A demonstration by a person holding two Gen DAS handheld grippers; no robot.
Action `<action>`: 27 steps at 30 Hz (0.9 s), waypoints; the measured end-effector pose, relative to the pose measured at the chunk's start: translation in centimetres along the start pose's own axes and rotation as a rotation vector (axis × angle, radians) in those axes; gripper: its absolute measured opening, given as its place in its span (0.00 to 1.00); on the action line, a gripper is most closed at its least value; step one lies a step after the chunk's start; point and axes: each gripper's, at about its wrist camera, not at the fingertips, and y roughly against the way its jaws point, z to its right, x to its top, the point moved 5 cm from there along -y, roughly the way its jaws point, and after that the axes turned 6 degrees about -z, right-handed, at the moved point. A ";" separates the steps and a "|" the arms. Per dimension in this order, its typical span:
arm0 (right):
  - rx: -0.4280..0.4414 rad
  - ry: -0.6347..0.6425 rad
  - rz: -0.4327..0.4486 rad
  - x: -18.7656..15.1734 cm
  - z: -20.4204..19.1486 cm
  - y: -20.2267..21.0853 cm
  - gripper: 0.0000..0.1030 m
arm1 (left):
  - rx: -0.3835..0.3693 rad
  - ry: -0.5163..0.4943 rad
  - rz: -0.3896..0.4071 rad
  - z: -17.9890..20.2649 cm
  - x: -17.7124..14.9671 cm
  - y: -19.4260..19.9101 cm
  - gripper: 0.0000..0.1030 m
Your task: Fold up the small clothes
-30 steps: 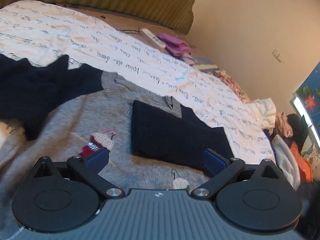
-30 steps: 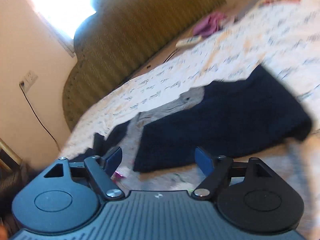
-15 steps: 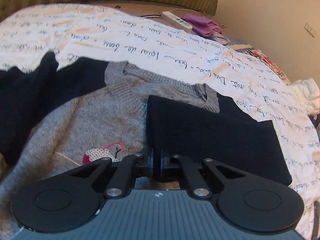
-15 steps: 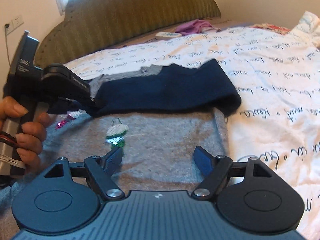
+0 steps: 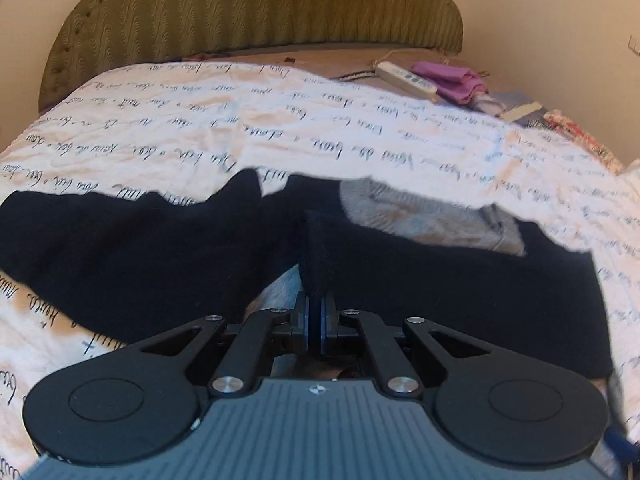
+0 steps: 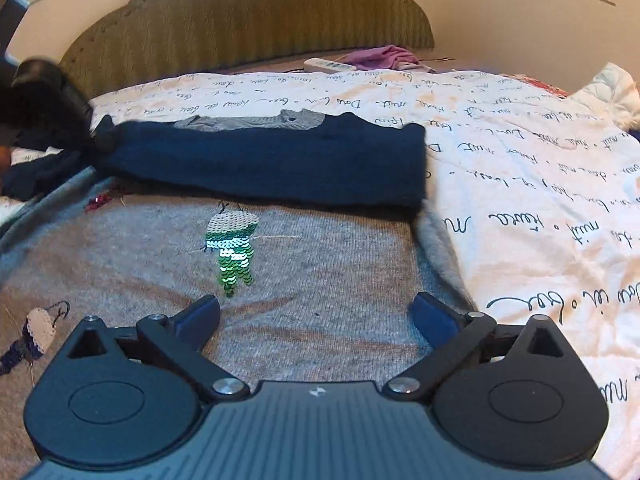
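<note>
My left gripper (image 5: 315, 320) is pinched tight on the edge of the navy sleeve (image 5: 440, 292) folded across the grey sweater (image 6: 304, 280). My right gripper (image 6: 316, 316) has just been opening and stands spread wide above the sweater's body, nothing between its jaws. The sweater lies flat on the script-printed bedspread (image 6: 520, 184). I judge 1 sleeve is folded in; the other sleeve (image 5: 132, 248) lies out to the side and the body fold is not yet done
</note>
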 end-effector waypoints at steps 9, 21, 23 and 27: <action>0.058 -0.051 0.036 -0.1 1.0 0.2 1.00 | 0.051 -0.098 -0.007 0.6 -1.5 -0.7 0.08; 0.037 -0.037 0.031 -0.1 0.6 0.1 1.00 | 0.137 -0.271 0.150 2.2 -2.7 5.0 0.70; 0.036 -0.036 0.031 -0.1 0.6 0.1 1.00 | 0.131 -0.271 0.157 2.5 -2.9 5.6 0.70; 0.036 -0.036 0.031 -0.1 0.5 0.1 1.00 | 0.112 -0.277 0.173 3.0 -3.2 6.6 0.71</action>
